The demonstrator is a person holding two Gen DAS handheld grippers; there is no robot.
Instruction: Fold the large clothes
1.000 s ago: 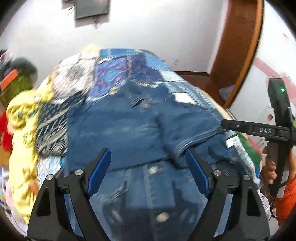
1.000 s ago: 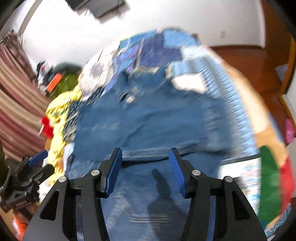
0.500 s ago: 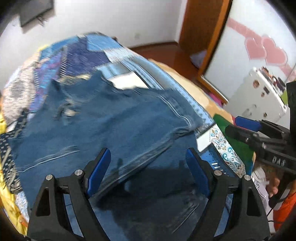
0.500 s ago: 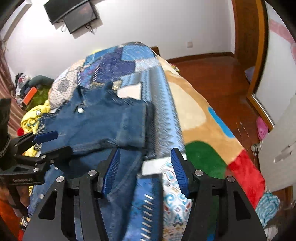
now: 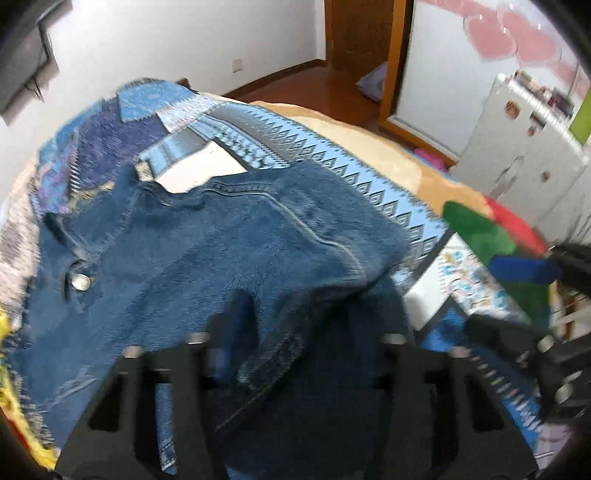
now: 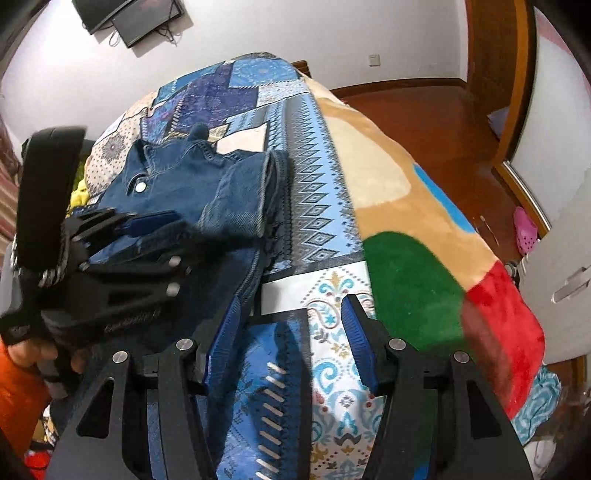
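A blue denim jacket lies on the patchwork bedspread, its right sleeve folded in over the body. In the right wrist view the jacket is at the left, with the folded sleeve cuff toward the middle. My left gripper is low over the jacket's lower right part, its fingertips hidden by the cloth; in the right wrist view it reaches onto the denim, jaws apart. My right gripper is open and empty over the bedspread, just right of the jacket's edge.
A yellow garment lies at the bed's left edge. A wooden door and a white cabinet stand to the right. A wall screen hangs behind the bed. Pink shoes lie on the floor.
My left gripper has dropped and moved right, down onto the jacket's lower right part. My right gripper has swung right, off the jacket and over the bare bedspread.
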